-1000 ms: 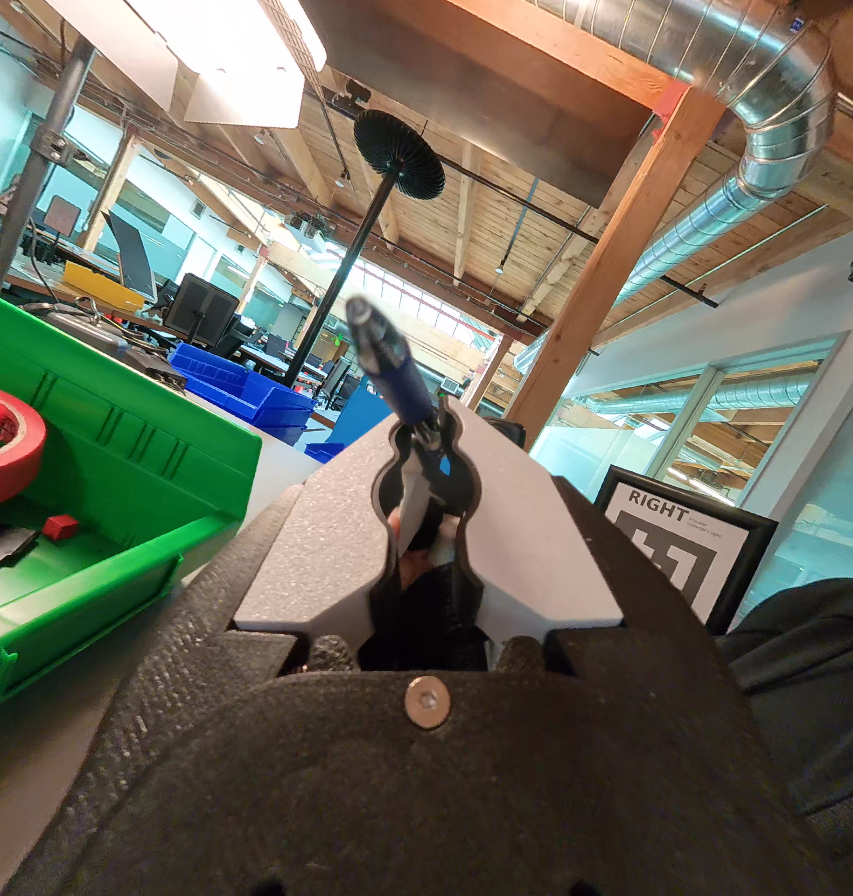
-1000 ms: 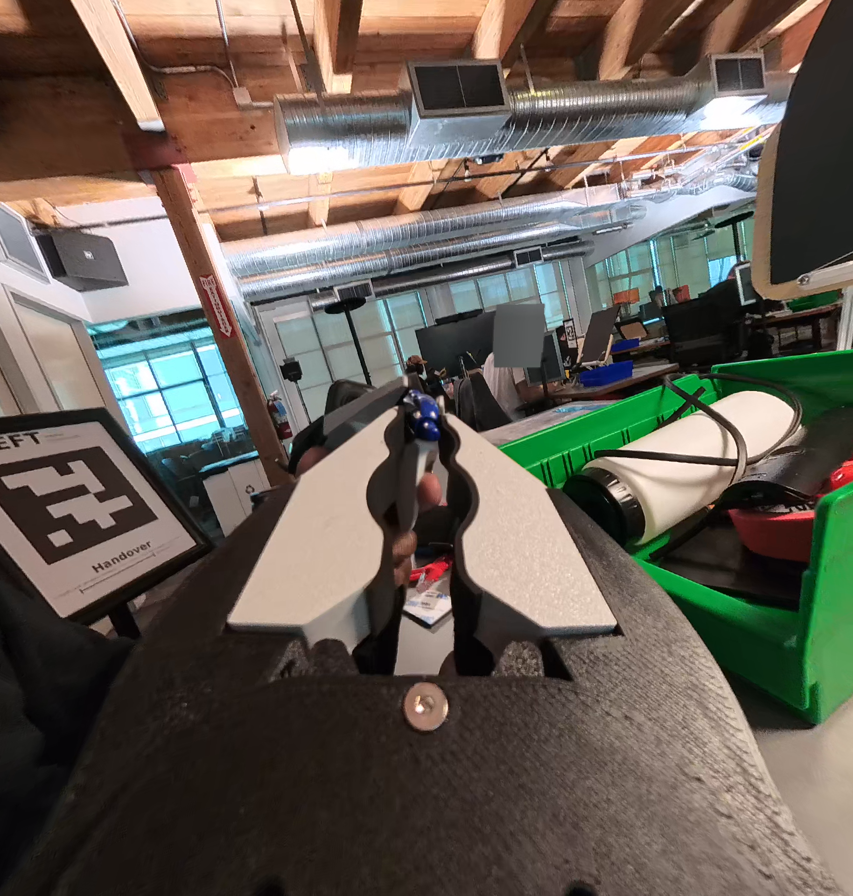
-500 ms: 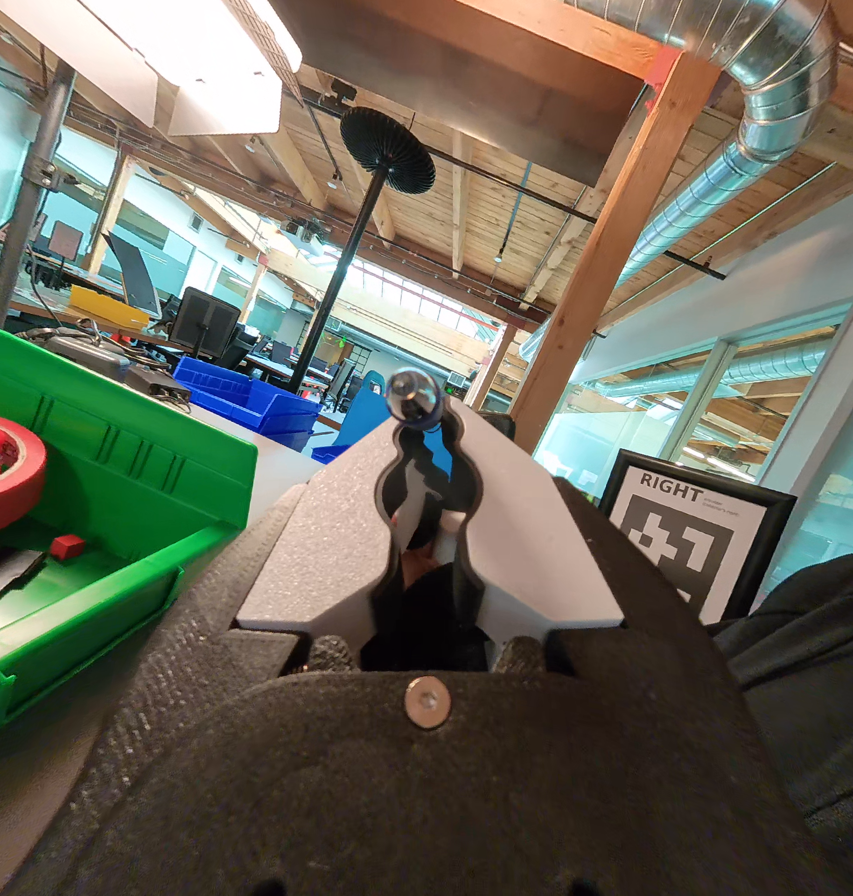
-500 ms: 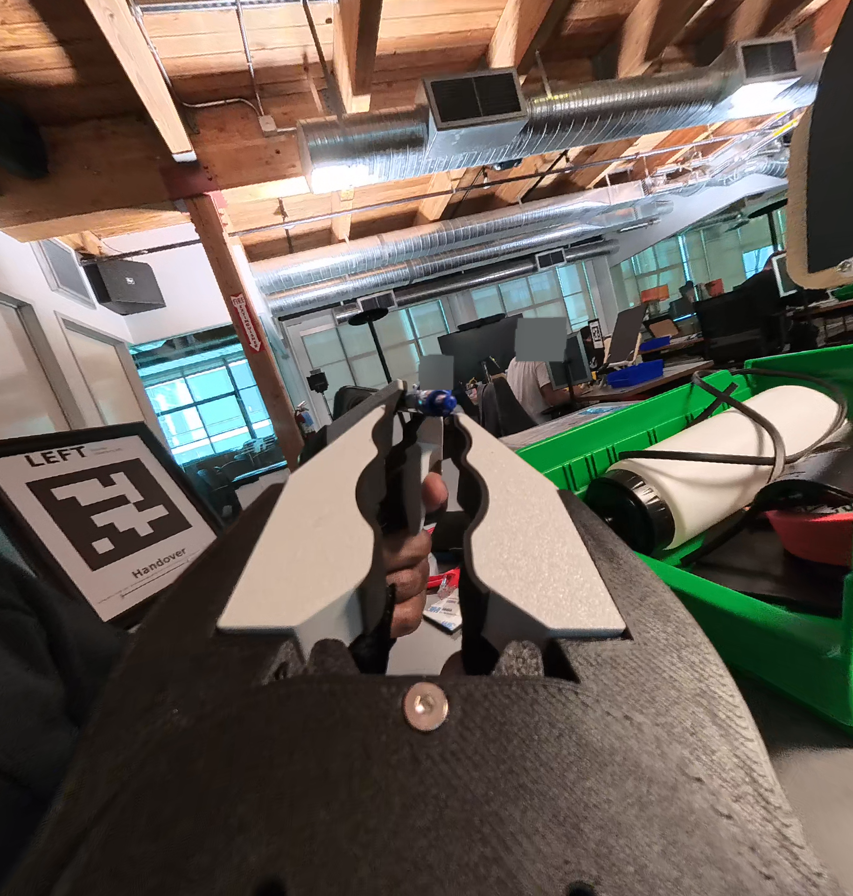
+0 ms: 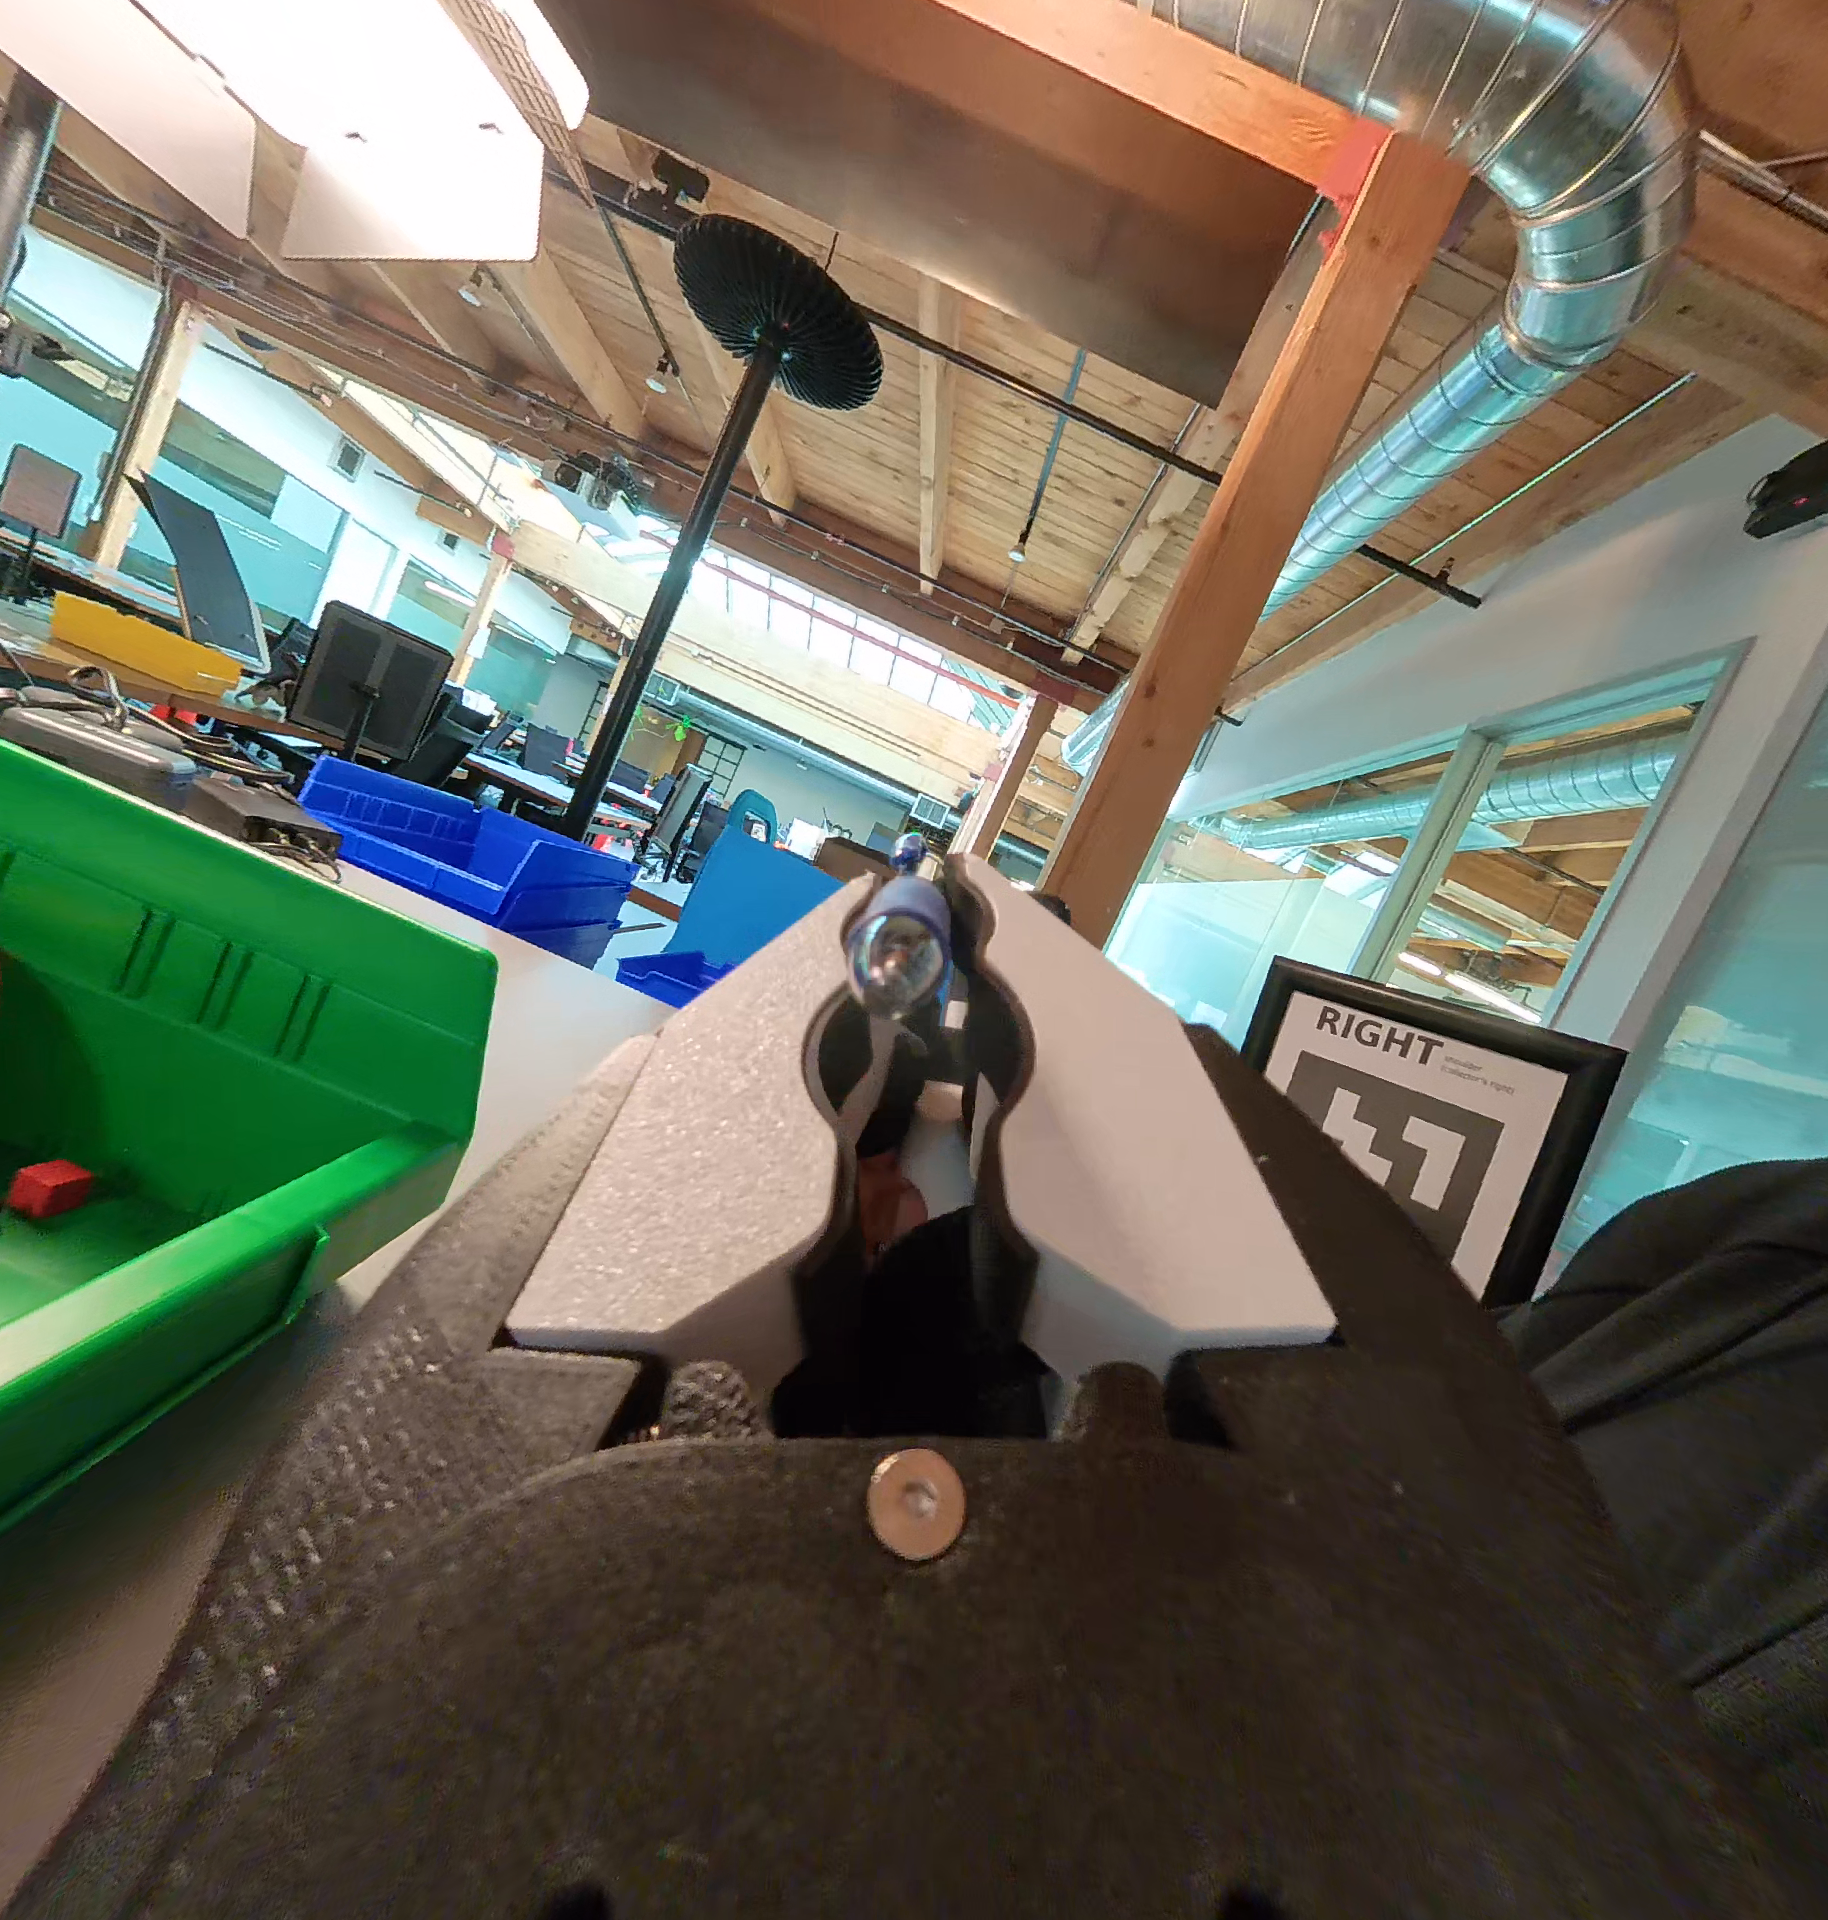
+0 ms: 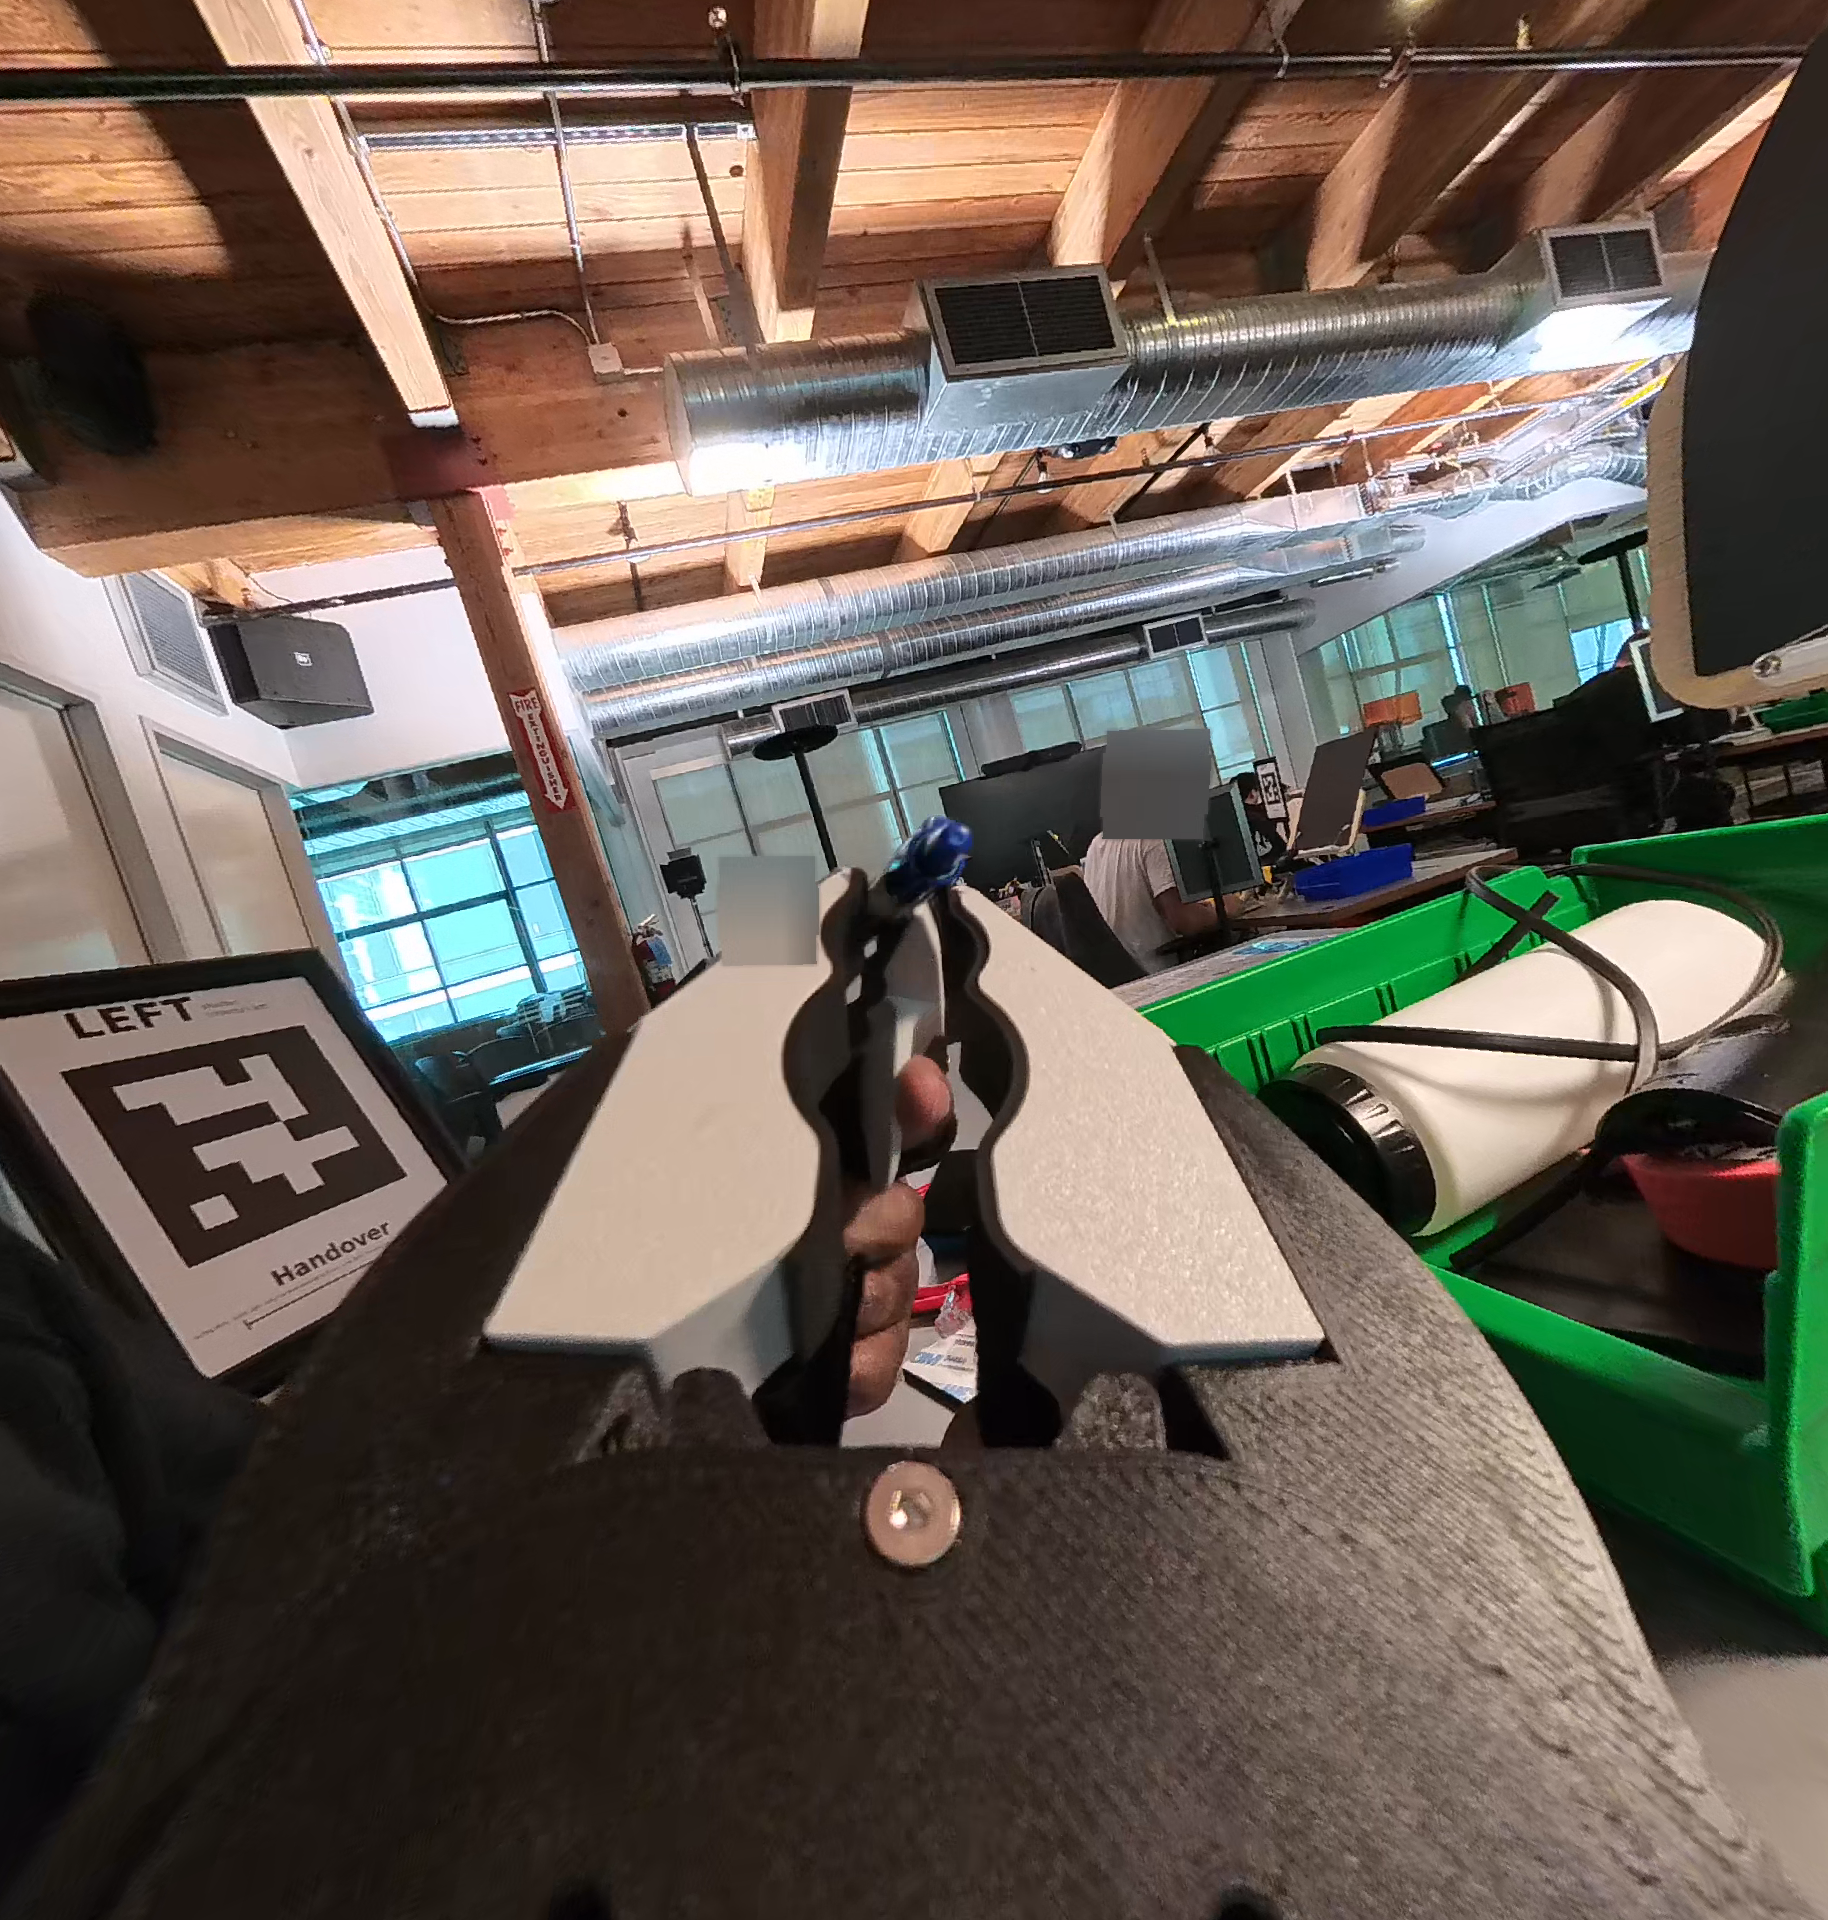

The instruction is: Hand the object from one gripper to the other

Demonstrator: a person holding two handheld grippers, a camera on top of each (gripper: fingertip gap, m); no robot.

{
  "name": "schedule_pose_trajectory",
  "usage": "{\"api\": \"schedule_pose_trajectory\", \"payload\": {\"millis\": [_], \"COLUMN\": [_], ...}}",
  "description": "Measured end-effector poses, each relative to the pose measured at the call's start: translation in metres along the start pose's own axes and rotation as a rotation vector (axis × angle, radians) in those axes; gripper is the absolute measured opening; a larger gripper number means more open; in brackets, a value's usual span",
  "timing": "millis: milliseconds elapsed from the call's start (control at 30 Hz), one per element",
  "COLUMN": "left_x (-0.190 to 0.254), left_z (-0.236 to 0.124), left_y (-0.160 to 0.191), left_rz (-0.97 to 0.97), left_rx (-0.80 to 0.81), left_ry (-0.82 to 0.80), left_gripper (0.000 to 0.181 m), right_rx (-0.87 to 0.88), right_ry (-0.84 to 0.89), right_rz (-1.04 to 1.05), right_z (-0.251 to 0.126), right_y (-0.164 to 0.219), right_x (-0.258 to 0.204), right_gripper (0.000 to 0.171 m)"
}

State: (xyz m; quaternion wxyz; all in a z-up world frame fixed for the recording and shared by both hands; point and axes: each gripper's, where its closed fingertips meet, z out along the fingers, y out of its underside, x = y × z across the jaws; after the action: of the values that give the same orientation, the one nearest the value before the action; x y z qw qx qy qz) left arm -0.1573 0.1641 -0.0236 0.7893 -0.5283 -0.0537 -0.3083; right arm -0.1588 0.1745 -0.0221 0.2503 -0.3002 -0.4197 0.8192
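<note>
Bright daylight from far windows and a glaring white ceiling light panel (image 5: 266, 114); wide-angle bending at edges, near foreground soft.

Blue pen (image 5: 897, 940), apparently gripped, tip-on

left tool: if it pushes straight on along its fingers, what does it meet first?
Nothing close, it seems. The left tool is shut on the pen at its tips; beyond them the line runs into open office space, with a wooden post just to the right. Depth is unclear.

Two upward-tilted, opposed wrist cameras
</note>
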Motion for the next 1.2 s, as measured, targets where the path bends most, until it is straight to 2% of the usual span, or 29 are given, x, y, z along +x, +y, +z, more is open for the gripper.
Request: {"api": "schedule_pose_trajectory", "payload": {"millis": [67, 200, 333, 500, 633, 867, 1067, 1200], "left_x": [-0.002, 0.002, -0.008, -0.002, -0.002, -0.006, -0.004, -0.003], "left_z": [0.0, 0.003, 0.0, -0.004, -0.003, -0.001, -0.004, -0.002], "left_y": [0.0, 0.007, 0.003, -0.005, -0.004, 0.001, -0.004, 0.0], "left_rz": [0.004, 0.038, 0.024, -0.045, -0.04, -0.039, -0.063, -0.055], "left_rx": [0.003, -0.034, -0.02, 0.032, 0.027, -0.003, 0.026, 0.006], "left_ry": [-0.016, -0.01, -0.064, 0.009, 0.008, -0.022, 0.01, 0.011], "left_gripper": [0.011, 0.012, 0.021, 0.013, 0.012, 0.017, 0.011, 0.012], "right_rx": [-0.024, -0.031, 0.026, 0.038, 0.009, 0.025, 0.032, -0.031], "right_ry": [-0.01, -0.002, 0.018, 0.002, -0.001, 0.021, 0.014, -0.001], "right_rz": [0.008, -0.01, -0.014, -0.021, -0.01, -0.021, -0.011, -0.021], "right_z": [0.002, 0.003, -0.003, -0.003, 0.0, -0.002, -0.003, 0.003], "right_y": [0.005, 0.006, -0.005, -0.007, -0.001, -0.004, -0.005, 0.007], "right_x": [-0.002, -0.001, 0.003, -0.001, -0.001, 0.002, 0.002, -0.002], "right_gripper": [0.022, 0.014, 0.011, 0.012, 0.018, 0.012, 0.011, 0.012]}}
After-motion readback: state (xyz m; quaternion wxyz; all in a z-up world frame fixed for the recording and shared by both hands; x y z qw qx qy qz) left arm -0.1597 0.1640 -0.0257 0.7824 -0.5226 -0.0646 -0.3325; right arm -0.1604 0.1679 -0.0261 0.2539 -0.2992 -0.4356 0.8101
